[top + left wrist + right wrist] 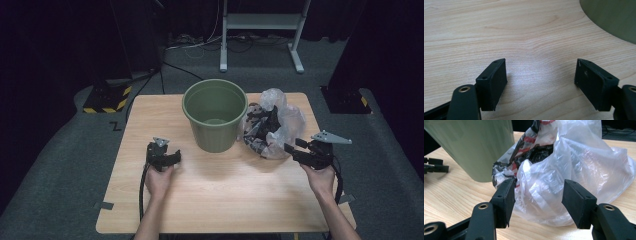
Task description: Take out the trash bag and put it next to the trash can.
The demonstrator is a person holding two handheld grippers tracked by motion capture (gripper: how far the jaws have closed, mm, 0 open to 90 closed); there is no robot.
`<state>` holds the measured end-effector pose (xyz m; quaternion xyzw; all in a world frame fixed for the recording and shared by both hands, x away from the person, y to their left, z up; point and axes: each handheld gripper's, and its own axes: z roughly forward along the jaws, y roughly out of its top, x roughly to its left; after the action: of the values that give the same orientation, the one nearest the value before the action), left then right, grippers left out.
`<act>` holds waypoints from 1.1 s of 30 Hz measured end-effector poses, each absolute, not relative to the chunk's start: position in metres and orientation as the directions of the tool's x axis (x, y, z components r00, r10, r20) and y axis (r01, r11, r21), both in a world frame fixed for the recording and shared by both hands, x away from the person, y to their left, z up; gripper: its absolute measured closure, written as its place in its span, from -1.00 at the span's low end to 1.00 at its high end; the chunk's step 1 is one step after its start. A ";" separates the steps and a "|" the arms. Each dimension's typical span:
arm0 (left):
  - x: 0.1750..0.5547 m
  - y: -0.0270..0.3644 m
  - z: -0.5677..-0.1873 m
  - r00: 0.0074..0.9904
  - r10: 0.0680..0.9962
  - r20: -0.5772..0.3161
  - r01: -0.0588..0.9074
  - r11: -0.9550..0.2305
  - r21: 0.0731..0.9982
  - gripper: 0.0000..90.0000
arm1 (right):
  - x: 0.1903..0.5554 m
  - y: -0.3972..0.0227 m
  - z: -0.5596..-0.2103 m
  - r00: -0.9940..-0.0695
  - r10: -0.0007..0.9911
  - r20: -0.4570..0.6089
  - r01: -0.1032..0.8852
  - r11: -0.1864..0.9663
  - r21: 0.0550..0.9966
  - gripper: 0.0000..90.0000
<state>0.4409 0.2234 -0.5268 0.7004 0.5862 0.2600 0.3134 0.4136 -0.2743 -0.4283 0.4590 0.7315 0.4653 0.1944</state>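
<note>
Jaws spread wide on the right gripper (pixel 537 203) bracket a clear plastic bag (pixel 574 170) beside the green bucket (pixel 215 114), while the left gripper (pixel 540 82) gapes empty over the wooden table (pixel 499 30).

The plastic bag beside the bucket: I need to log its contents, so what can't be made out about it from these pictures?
- Contents of the plastic bag: in the right gripper view, crumpled film blurs them; dark and red-white shapes, no identity.
- Bag's far side: in the high view, its own bulk hides it.
- Its left edge: the green bucket covers whether the two touch.
</note>
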 end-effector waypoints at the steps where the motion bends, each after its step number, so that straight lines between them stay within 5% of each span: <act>1: 0.441 0.223 -0.527 0.177 0.984 -0.003 0.658 -0.116 0.744 -0.43 | 0.414 -0.274 -0.430 -0.504 0.852 0.143 0.490 0.146 0.859 -0.04; 33: 0.441 0.223 -0.527 0.178 0.984 -0.003 0.659 -0.117 0.743 -0.43 | 0.423 -0.250 -0.492 -0.470 0.882 0.030 0.554 0.269 0.788 -0.04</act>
<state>0.4409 0.2234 -0.5268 0.7005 0.5862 0.2599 0.3132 0.4231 -0.2501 -0.4921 0.4682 0.7671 0.3827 0.2142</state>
